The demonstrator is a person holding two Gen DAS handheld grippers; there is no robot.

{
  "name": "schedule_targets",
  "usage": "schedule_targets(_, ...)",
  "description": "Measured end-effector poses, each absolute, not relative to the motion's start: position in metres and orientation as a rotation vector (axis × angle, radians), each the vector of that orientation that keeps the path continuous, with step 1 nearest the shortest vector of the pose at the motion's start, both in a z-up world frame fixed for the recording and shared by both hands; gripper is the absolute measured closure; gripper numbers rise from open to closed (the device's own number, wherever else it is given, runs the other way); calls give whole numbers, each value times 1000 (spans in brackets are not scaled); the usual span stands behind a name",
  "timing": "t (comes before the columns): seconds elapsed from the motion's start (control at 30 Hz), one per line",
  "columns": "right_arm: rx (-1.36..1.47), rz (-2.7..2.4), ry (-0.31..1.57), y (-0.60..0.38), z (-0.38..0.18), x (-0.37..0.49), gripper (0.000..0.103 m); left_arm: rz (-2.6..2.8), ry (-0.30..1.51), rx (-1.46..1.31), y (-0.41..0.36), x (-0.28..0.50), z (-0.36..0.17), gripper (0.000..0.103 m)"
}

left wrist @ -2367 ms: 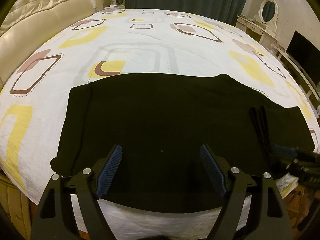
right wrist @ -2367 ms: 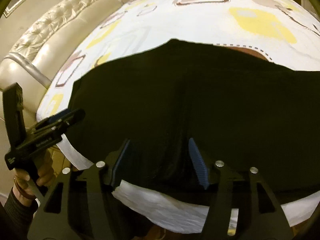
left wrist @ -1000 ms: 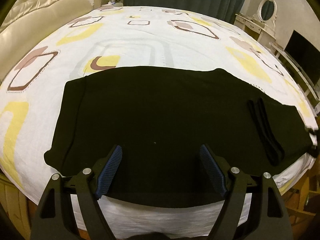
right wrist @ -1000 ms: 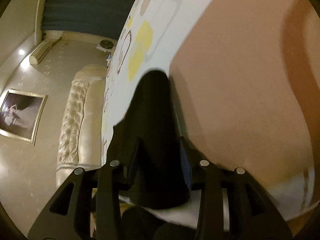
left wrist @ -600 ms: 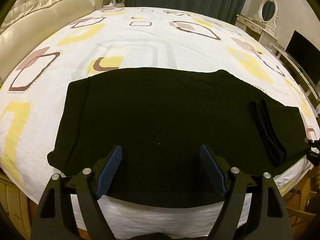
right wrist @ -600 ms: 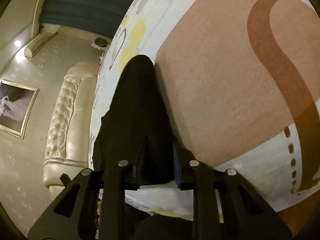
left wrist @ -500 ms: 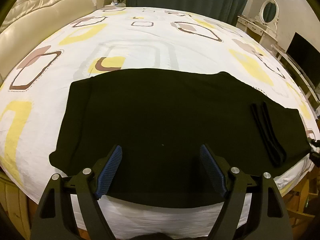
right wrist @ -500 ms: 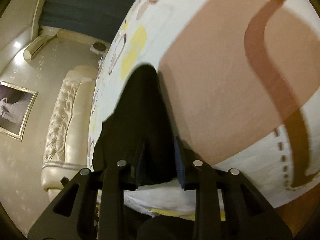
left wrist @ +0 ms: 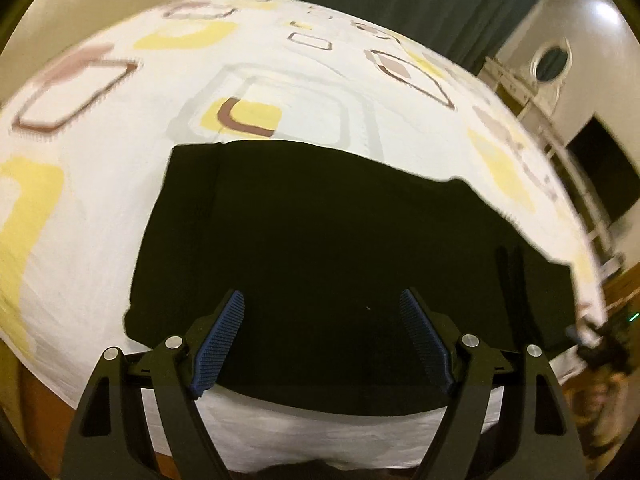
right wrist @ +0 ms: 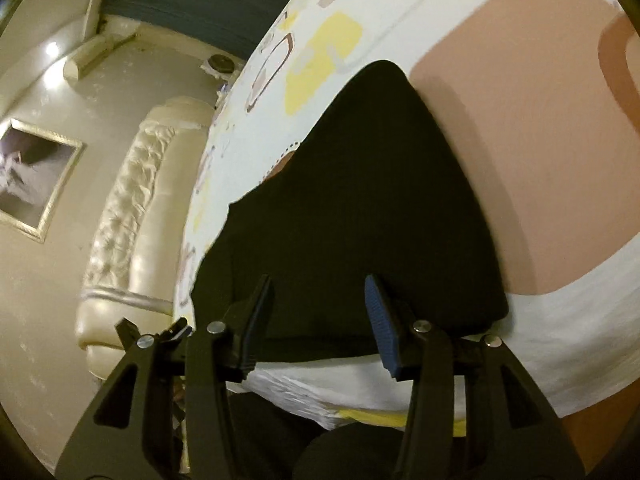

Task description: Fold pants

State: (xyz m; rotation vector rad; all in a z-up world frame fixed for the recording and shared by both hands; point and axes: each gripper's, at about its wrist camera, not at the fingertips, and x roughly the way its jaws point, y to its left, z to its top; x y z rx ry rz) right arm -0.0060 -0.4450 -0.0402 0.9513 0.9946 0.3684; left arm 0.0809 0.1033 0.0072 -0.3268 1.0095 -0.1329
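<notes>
Since half a second ago the right hand-held gripper (right wrist: 318,292) has spread its two blue-padded fingers, which were pinched on the cloth, and the left camera has swung so the bed looks tilted and blurred.

Left wrist view: one pair of black fabric pants (left wrist: 344,240) lies flat on the white bedsheet with yellow and brown squares (left wrist: 288,88), near the bed's front edge. One left hand-held gripper (left wrist: 322,300) hovers above the pants' near edge, its fingers wide apart with nothing between them. Two dark ribbed bands run across the cloth toward its right end. At the far right edge the other gripper shows as a small blurred dark shape, too smeared to read. One oval white-framed mirror (left wrist: 552,64) stands by the dark green curtain (left wrist: 420,0).

Right wrist view: the right gripper is rolled sideways, fingers parted over the pants' end, which tapers away across the sheet. I cannot tell whether the pads touch the cloth. One cream tufted headboard (right wrist: 128,216) and one framed picture (right wrist: 32,176) sit at left.
</notes>
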Motion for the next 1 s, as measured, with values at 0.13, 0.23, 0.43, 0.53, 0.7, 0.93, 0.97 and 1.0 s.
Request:
schedule_targets(0.13, 955, 381, 988, -445, -41, -7, 56, -151, 1002, -486, 155, 82, 10, 24)
schedule_targets(0.23, 957, 384, 988, -444, -42, -7, 55, -189, 995, -649, 196, 81, 2, 24)
schedule_targets(0.43, 987, 399, 975, -449, -46, -10, 53, -221, 1036, -817, 239, 88, -32, 24)
schedule_targets(0.53, 998, 399, 971, -450, -48, -11, 52, -264, 1048, -800, 238, 97, -36, 24)
schedule_targets(0.7, 1005, 406, 962, -449, -48, -10, 46, -336, 1068, -810, 228, 115, -39, 29)
schedule_targets(0.93, 994, 432, 936, -441, -42, -8, 28, -394, 1115, -832, 202, 127, -57, 84)
schedule_targets(0.97, 989, 437, 933, -439, -41, -7, 25, -395, 1107, -837, 203, 126, -57, 86)
schedule_targets(1.0, 981, 440, 928, -438, -39, -7, 22, -396, 1097, -836, 203, 124, -55, 87)
